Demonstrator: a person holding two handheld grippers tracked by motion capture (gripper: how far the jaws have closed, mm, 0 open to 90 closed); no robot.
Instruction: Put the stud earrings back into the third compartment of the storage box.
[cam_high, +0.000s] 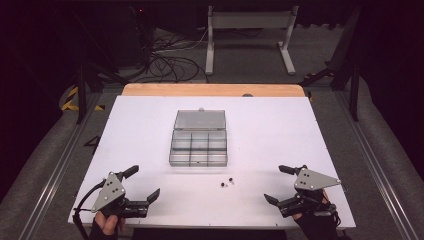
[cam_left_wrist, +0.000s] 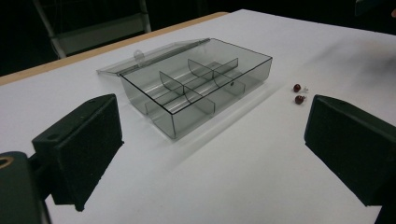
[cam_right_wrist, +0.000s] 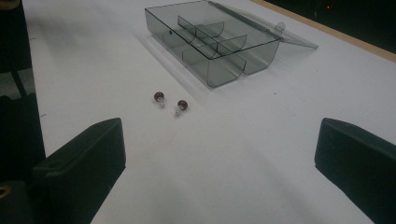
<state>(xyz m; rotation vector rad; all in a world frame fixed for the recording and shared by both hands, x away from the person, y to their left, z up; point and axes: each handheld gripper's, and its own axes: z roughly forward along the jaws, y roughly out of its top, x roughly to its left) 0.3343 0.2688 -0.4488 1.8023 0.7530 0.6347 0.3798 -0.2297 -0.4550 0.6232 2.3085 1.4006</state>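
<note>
A clear grey compartment box lies in the middle of the white table, its lid folded open flat behind it; its compartments look empty. Two small dark red round-headed pins lie on the table just in front of the box's right corner. My left gripper rests open near the front left edge, nothing between its jaws. My right gripper rests open near the front right edge, also holding nothing.
A wooden strip runs along the table's far edge. Beyond it stand a white metal frame and tangled cables on the floor. Metal rails flank the table.
</note>
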